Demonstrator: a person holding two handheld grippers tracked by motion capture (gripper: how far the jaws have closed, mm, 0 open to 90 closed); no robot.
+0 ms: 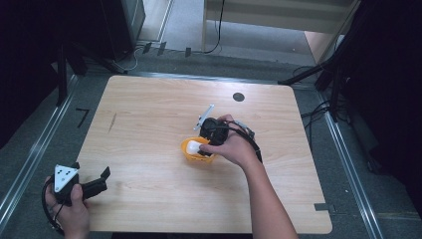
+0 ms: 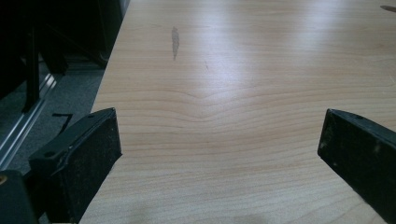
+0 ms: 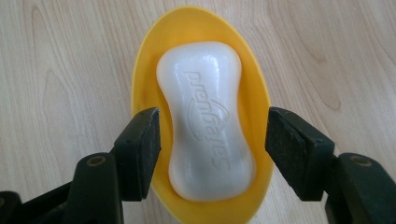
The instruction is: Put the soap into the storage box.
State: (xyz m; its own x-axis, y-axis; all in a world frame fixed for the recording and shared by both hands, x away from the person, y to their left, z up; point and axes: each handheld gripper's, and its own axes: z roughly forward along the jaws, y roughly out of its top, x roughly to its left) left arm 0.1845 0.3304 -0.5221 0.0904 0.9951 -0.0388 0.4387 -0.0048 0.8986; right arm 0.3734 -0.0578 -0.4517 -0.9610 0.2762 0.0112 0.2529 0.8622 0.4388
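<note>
Black jaws of the right tongs [image 3: 212, 149], seen in the right gripper view: parted to either side of a white soap bar [image 3: 208, 121], with a gap between each pad and the bar; nothing gripped. Soap bar: waisted shape, embossed lettering on top, lying lengthwise in a yellow oval dish [image 3: 144, 93]. Dish: standing on the wooden surface [image 3: 70, 56], near its middle in the high view.

Right hand [image 1: 234, 147]: forearm entering from the bottom edge and reaching forward and leftward across the surface, wrist bent, hand wrapped over the tongs' body, jaws pointing down onto the dish [image 1: 191, 155] and the soap bar [image 1: 194, 146].

Left hand [image 1: 69, 206]: resting at the near left corner of the surface, well apart from the dish, fingers closed round the handle. Left tongs [image 1: 99, 180]: held roughly level, pointing across the surface [image 1: 149, 109]; grey three-cornered plate on top. Left gripper view: jaws standing wide, bare wood between them.
</note>
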